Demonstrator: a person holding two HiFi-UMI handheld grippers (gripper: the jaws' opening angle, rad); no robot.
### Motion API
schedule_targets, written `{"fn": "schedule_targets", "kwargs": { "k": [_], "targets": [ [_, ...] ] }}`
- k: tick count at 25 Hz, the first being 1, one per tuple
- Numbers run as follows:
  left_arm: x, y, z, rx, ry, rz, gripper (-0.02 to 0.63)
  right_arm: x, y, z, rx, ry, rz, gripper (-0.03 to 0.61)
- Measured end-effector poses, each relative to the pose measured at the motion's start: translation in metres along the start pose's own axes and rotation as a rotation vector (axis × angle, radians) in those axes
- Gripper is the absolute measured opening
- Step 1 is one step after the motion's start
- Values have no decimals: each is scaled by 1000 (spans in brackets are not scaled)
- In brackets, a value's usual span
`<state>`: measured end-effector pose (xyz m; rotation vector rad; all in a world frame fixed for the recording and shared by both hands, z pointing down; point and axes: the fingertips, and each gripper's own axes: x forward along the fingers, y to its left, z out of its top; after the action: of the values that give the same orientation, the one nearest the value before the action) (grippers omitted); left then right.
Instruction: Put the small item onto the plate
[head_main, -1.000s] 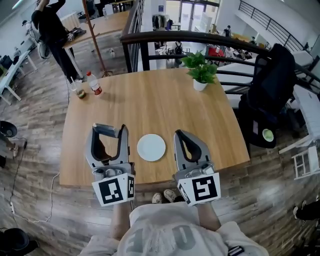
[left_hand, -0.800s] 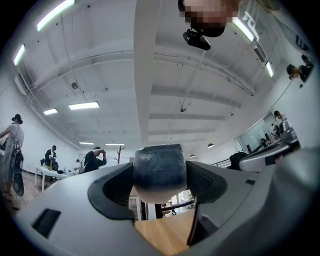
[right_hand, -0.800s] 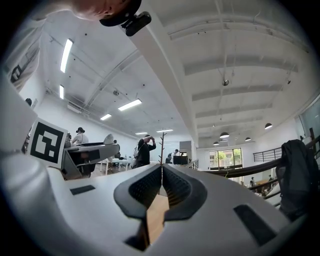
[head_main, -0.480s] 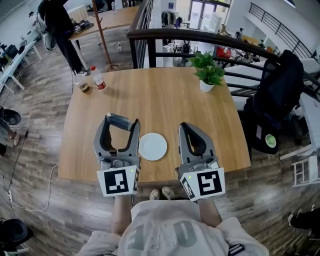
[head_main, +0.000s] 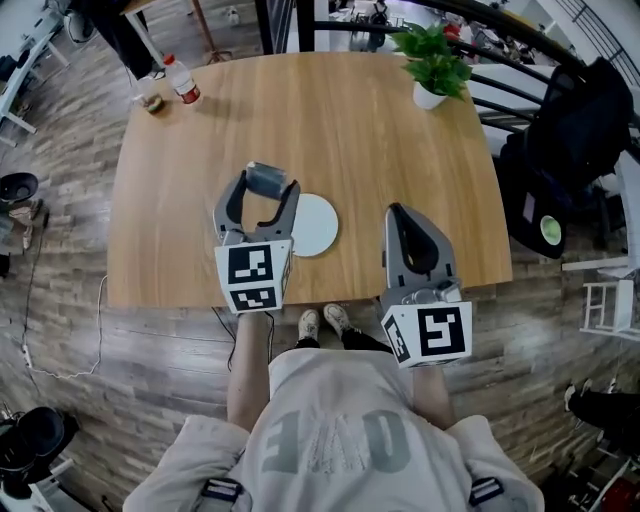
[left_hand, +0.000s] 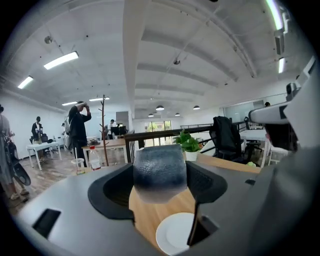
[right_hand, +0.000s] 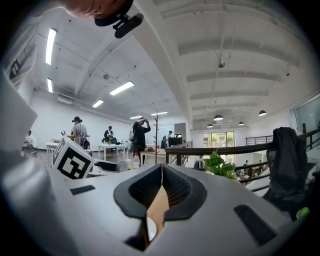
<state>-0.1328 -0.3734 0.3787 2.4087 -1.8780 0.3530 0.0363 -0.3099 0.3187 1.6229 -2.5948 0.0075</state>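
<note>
I count two grippers, one plate and one small item. My left gripper (head_main: 268, 186) is clamped on the small item (left_hand: 159, 172), a dark grey-blue lump held in the air just left of the white plate (head_main: 314, 226). My right gripper (head_main: 398, 214) is to the right of the plate, jaws pressed together with nothing between them. Beyond the plate, the table (head_main: 330, 130) carries one potted plant (head_main: 437, 62), one bottle (head_main: 183, 80) and one cup (head_main: 150, 99).

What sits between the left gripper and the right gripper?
Head view: the white plate, beside the left gripper that grips the small item, then bare wooden table up to the right gripper.
</note>
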Motion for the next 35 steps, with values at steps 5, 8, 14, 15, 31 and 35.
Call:
{"fn": "schedule_targets", "kwargs": {
  "k": [5, 8, 14, 15, 31, 35],
  "targets": [
    [19, -12, -57, 11, 150, -30, 324, -6, -17, -28, 45, 84, -51, 18],
    [30, -21, -86, 14, 231, -57, 324, -13, -27, -35, 54, 110, -79, 18],
    [43, -41, -138, 25, 375, -103, 324, -33, -42, -51, 56, 163, -152, 18],
    [42, -44, -148, 30, 402, -108, 324, -37, -44, -55, 61, 176, -163, 18],
    [61, -66, -219, 82, 664, -202, 324, -64, -61, -68, 12, 223, -228, 18],
    [65, -66, -227, 142, 703, -192, 324, -69, -64, -72, 14, 240, -234, 18]
  ]
}}
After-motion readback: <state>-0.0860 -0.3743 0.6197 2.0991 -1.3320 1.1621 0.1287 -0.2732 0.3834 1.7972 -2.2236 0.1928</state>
